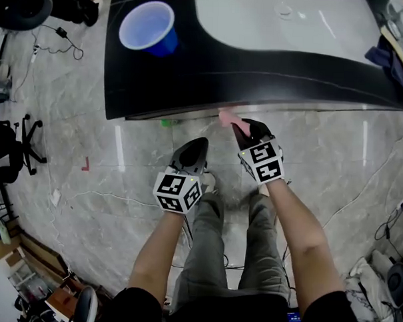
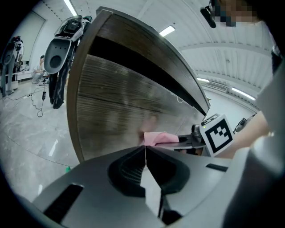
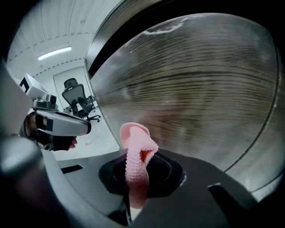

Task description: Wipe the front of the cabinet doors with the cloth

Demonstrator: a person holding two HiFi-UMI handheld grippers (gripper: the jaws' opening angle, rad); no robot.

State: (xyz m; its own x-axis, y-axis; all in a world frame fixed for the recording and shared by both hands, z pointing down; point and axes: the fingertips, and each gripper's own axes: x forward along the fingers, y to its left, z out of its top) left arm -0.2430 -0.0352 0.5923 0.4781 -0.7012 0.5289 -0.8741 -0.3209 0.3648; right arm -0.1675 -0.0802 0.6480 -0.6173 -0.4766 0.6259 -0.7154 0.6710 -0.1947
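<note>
A pink cloth [image 3: 136,164] is pinched in my right gripper [image 3: 133,178], its free end sticking out toward the brown wood-grain cabinet door [image 3: 191,89]. In the head view the right gripper [image 1: 246,135] holds the cloth [image 1: 227,118] just under the dark countertop's [image 1: 212,71] front edge. In the left gripper view the cloth [image 2: 158,138] lies against the cabinet door [image 2: 120,111]. My left gripper [image 2: 145,151] is shut with nothing in it, hanging back beside the right one [image 1: 192,153].
A blue plastic cup [image 1: 150,29] stands on the countertop at the left, beside a white sink basin [image 1: 287,20]. Office chairs [image 1: 15,149], cables and boxes lie on the marble floor to the left. A small green object [image 1: 166,123] sits at the cabinet's base.
</note>
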